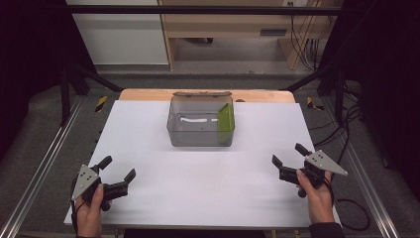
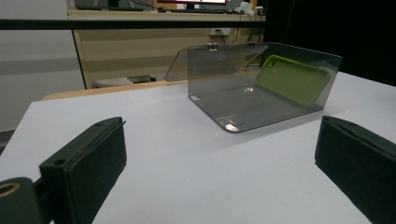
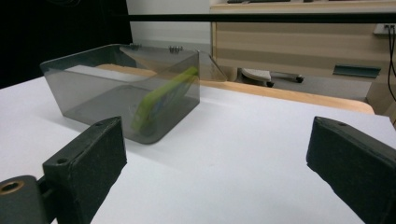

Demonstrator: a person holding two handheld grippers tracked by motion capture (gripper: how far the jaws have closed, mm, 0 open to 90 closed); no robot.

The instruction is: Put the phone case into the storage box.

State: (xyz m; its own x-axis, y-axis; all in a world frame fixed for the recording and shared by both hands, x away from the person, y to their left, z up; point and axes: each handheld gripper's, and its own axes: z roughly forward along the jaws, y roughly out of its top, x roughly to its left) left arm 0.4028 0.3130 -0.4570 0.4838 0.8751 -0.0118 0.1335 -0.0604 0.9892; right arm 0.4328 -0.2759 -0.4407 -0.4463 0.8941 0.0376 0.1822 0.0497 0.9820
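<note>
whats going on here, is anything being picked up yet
Not yet. A person holds a two-jaw gripper in each hand, low over the white table. The left gripper and the right gripper both have their jaws wide apart and hold nothing. Between and beyond them stands a clear grey plastic box, its lid swung back, with a green phone case leaning on edge against its right wall.

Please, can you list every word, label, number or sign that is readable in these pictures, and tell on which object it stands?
No text can be read.
The clear box and the green case inside it carry no visible print.
The left tool and right tool show no marking.
The screen on the far desk is too blurred to read.
</note>
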